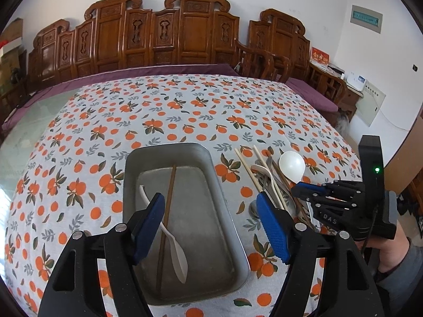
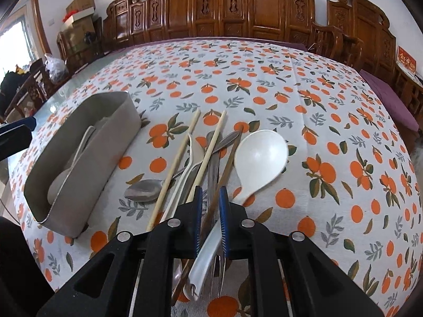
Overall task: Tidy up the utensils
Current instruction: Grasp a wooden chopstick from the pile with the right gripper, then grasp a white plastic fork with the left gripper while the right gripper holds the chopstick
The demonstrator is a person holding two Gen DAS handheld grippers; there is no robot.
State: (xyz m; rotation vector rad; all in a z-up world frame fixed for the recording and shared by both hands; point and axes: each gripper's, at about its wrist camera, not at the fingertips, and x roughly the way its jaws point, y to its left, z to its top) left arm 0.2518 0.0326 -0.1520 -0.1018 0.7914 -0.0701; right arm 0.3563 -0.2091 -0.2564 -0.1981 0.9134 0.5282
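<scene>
A metal tray [image 1: 227, 211] sits on the orange-print cloth and holds a dark chopstick [image 1: 168, 211] and a white spoon [image 1: 177, 251]. My left gripper [image 1: 208, 203] hangs open above the tray, with nothing between its fingers. Right of the tray [image 2: 87, 169] lies a pile: two pale chopsticks [image 2: 179, 158], a white ladle [image 2: 260, 155], a metal spoon [image 2: 144, 190], a white fork [image 2: 190, 163], a brown chopstick [image 2: 230, 163] and metal handles. My right gripper [image 2: 211, 192] is low over this pile, its jaws a narrow gap apart. The brown chopstick and a metal handle run through that gap, untouched by the pads.
A carved wooden bench [image 1: 185, 34] with a purple cushion [image 1: 158, 70] runs behind the table. Bare glass tabletop [image 1: 34, 121] shows left of the cloth. Cardboard boxes [image 2: 79, 8] and a bag stand at the far left. A hand [image 1: 391, 253] holds the right gripper.
</scene>
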